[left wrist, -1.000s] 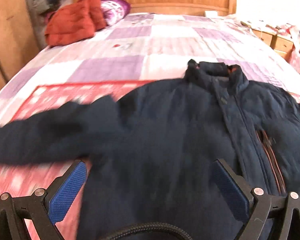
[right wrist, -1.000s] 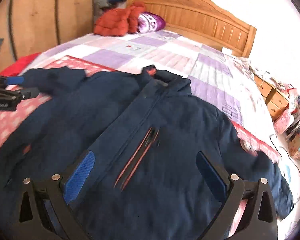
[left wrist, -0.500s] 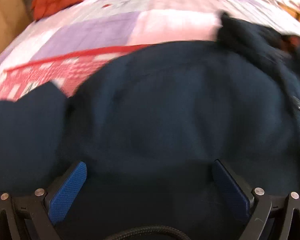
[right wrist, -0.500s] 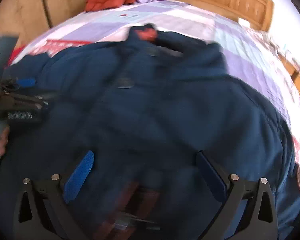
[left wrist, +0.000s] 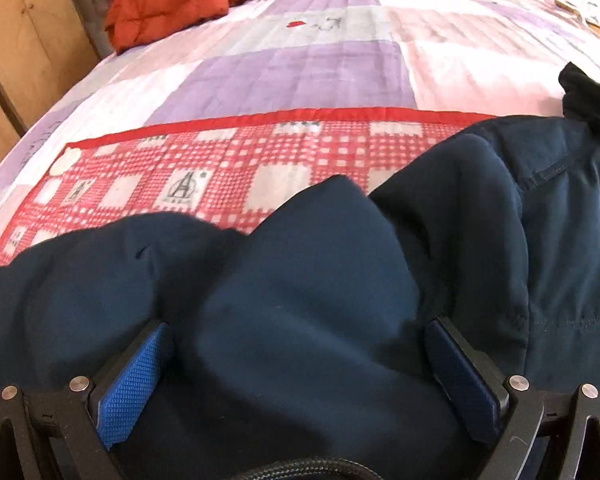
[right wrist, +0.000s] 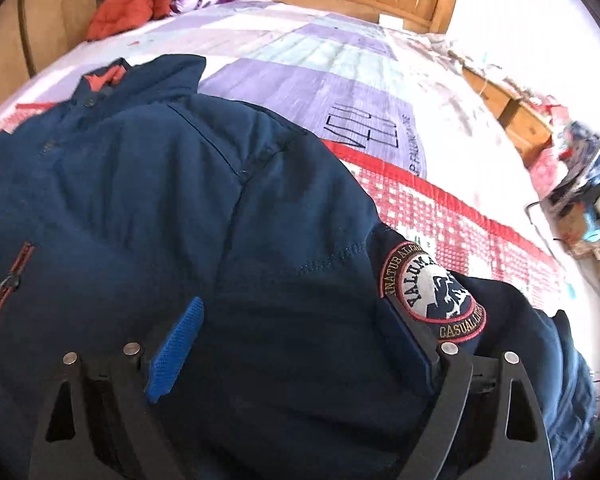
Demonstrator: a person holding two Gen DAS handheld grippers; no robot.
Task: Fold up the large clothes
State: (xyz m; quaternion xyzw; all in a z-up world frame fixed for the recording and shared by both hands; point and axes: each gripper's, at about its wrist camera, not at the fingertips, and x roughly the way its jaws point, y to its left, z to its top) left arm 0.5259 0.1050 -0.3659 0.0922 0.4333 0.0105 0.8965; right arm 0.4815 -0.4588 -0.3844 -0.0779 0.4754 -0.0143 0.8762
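Navy padded jacket lies on the bed, puffy, with a stitched round sleeve patch. Left claw wide over bunched sleeve fabric; right claw wide, closing around fabric; hem hidden.

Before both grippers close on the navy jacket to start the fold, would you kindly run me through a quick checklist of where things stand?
1. Left gripper open wide enough: ok; a raised fold of the sleeve sits between the blue pads.
2. Right gripper on fabric: ok; its jaws are closing, with the shoulder area beside the round arm patch between them.
3. Navy jacket lying face up: ok; collar and front zip show.
4. Jacket spread flat: not ok; left sleeve is bunched.
5. Room on the red checked blanket beyond the sleeve: ok.
6. Fabric actually pinched: cannot tell.
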